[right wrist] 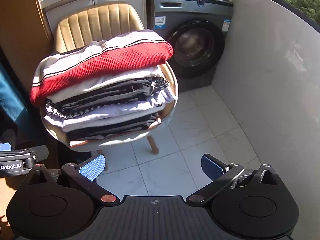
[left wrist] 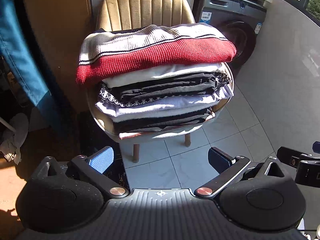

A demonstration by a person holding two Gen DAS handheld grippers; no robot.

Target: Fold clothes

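Red-and-white knit sweater [left wrist: 156,54] sits folded on top of a stack [left wrist: 164,100] of folded clothes on the chair [left wrist: 144,8], so the folding looks pretty much done from here; I can't spot anything unfolded waiting. Both tools hang back from the chair over the floor tiles: left hand-held gripper [left wrist: 160,160] has its jaws wide apart and empty, right hand-held gripper [right wrist: 153,167] same deal, side by side.
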